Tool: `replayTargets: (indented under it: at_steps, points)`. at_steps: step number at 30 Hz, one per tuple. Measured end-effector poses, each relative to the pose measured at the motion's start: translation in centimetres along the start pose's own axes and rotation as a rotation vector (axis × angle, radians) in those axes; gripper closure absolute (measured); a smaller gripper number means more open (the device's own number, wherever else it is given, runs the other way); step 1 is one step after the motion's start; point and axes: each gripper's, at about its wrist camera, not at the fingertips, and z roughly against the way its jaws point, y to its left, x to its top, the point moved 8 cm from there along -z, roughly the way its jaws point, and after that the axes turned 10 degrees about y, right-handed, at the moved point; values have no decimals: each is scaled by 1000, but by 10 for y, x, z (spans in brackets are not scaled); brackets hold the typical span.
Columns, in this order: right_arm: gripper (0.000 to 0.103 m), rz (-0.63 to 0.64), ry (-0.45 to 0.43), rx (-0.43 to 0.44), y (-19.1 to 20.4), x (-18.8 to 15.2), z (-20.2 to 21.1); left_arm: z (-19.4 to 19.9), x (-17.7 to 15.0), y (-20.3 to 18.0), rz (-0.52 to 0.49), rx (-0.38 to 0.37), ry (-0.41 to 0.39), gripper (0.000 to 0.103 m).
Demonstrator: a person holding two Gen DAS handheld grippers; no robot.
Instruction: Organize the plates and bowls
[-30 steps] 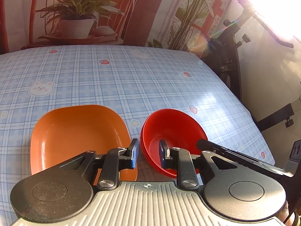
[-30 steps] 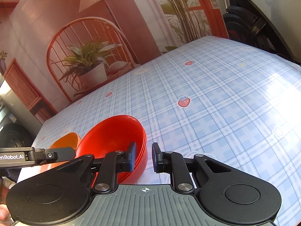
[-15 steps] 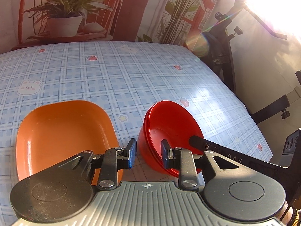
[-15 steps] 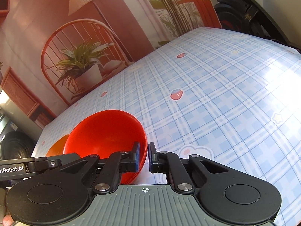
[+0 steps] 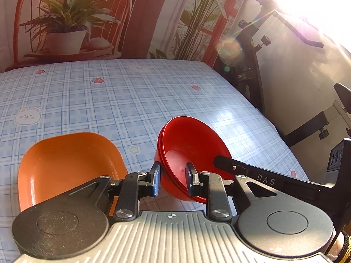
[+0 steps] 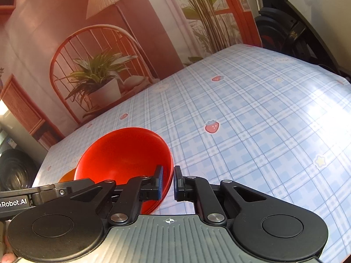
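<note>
A stack of red bowls is tilted up off the blue checked table. My right gripper is shut on its rim, one finger inside and one outside; the bowls also show in the right wrist view. My left gripper stands open astride the bowls' near left rim, with one finger inside and one outside. An orange plate lies flat on the table to the left of the bowls; only a sliver of it shows in the right wrist view.
The table's right edge drops off beside an exercise bike. A potted plant on a red chair stands behind the far edge. Strong sunlight glares from the upper right.
The right gripper has closed onto the bowls' rim and tipped and lifted the stack. The left gripper has moved in around the near left rim of the bowls.
</note>
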Motion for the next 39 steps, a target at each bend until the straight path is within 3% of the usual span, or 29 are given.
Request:
replayTargets:
  at_steps: [6,14,20,27,39]
  points:
    - [93,33,-22,79,49,29,12,38,19,25,37,-27,-40,78]
    - [92,158,-82,189,148,68,11,115,54,73,49,46,-157,78]
    - [93,240,-65,195,193,65,-8,133,46,105,104,70,-167,78]
    - [93,285,-5,131,201,43,-31,105,22,137,210,25,-121,78]
    - [93,237,115,41,157,-7,-59,64,-18,140,226,14,-13,78]
